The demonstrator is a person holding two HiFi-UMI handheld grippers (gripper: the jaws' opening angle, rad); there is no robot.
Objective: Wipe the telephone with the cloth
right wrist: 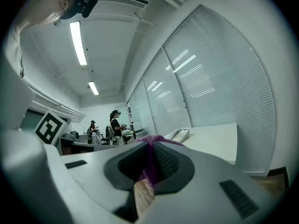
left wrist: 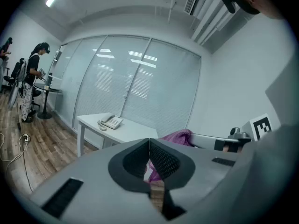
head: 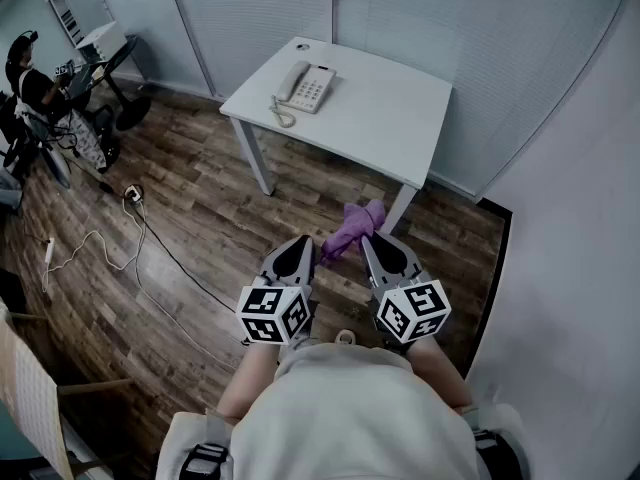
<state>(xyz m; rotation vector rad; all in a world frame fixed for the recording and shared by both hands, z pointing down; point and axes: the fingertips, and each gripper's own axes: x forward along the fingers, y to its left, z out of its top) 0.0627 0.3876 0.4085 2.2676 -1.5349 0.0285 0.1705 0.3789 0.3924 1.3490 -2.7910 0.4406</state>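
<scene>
Standing back from the table (head: 400, 118), I have open wood floor (head: 200, 218) between me and the work. The white table is ahead and well apart from both grippers, with its near corner leg (head: 258, 153) toward my left.

The telephone (head: 306, 86) sits on the far-left part of the tabletop. Its long axis runs roughly away from me, tilted slightly to the right. The handset lies along its left side and the coiled cord (head: 283, 116) trails off its near end. From the grippers, the telephone lies forward and a little left.

The purple cloth (head: 352, 230) is pinched in the right gripper (head: 367, 236), a bunched end sticking out past the tips. Seen from the right gripper's own camera, its jaws are clamped on the fabric. The left gripper (head: 305, 240) is closed with nothing in it, its pads meeting. The cloth shows only beyond them, just beside on the right.

By side the left gripper is nearer the telephone, but the cloth rides in the right. I judge the coming reach runs forward and leftward across the bare tabletop.

Nothing stands on the table between its near edge and the telephone. A loose cable (head: 140, 238) lies on the floor to my left, clear of the straight path. People (head: 30, 88) work at a desk far off on that side.
</scene>
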